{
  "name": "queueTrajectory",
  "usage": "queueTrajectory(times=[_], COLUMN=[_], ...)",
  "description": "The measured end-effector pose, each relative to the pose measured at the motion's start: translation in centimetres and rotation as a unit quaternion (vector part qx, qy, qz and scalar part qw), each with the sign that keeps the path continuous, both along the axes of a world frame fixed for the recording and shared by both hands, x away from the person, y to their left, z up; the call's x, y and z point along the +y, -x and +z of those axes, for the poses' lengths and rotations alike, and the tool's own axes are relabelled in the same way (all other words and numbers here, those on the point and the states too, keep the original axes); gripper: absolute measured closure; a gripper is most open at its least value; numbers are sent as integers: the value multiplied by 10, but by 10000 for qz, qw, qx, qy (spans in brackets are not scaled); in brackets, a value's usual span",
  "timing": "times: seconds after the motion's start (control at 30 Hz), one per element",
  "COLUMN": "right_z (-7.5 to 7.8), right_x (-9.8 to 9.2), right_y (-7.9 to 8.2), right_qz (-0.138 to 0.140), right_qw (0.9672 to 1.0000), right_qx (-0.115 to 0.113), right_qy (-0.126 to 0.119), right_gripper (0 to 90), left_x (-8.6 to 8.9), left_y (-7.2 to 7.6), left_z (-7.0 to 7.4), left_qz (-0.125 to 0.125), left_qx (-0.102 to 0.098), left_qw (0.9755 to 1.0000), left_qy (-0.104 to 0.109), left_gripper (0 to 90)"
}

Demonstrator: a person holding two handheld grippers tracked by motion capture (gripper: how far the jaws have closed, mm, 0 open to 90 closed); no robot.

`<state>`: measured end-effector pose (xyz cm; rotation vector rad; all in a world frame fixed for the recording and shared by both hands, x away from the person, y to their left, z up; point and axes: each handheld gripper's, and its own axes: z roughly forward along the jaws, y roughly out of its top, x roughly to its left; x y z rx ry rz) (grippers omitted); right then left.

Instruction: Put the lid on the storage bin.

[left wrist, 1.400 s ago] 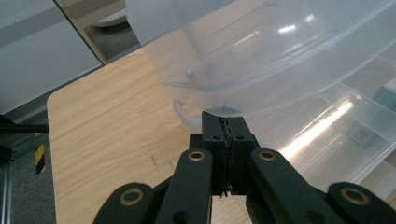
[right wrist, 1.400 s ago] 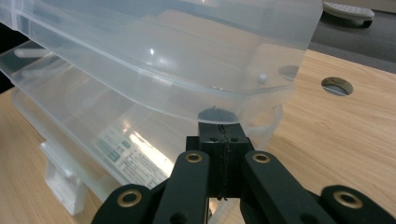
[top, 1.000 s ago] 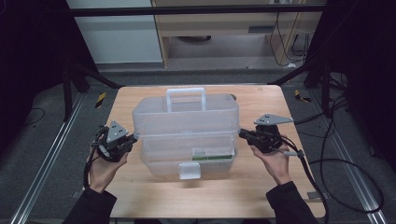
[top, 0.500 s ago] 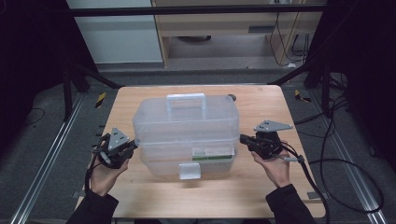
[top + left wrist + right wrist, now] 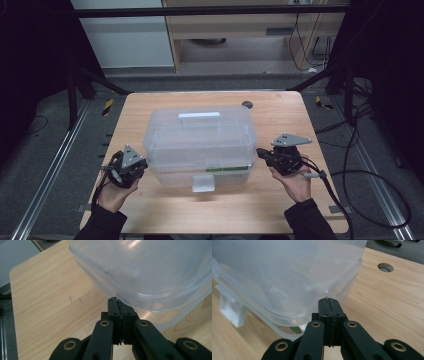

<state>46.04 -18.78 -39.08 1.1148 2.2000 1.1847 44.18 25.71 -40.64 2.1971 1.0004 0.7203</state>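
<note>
The left hand-held gripper [image 5: 141, 165] has its jaws pressed together with nothing between them, the tips right at the rim under the lid at the left end of a clear plastic storage box [image 5: 200, 145]. The right hand-held gripper [image 5: 260, 152] is likewise pressed together and empty, its tips against the rim at the right end. The box sits mid-worktop [image 5: 150, 107], lid on, white handle [image 5: 199, 117] lying flat, front latch [image 5: 203, 183] facing the person.
</note>
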Motion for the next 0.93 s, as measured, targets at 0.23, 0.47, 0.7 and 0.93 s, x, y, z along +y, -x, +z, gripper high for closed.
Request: queueTrajectory(times=[0.23, 0.47, 0.7, 0.93], right_z=[-8, -25, -48, -65], right_x=[-9, -28, -52, -78], right_y=[-4, -11, -18, -25], right_qz=[-170, -551, -1043, -1596], right_qw=[9998, 9984, 9941, 9868], right_qx=[75, 151, 285, 208], right_qy=[7, -2, 49, 203], right_gripper=[900, 780, 515, 336], left_x=[13, 39, 67, 72], left_y=[-3, -16, -30, -35], left_z=[-4, -16, -43, -54], left_qz=[326, 932, 1413, 1589], left_qx=[9, -44, 85, 127], left_qw=[9994, 9953, 9894, 9869], left_qy=[104, 240, 331, 239], left_gripper=[865, 778, 567, 424])
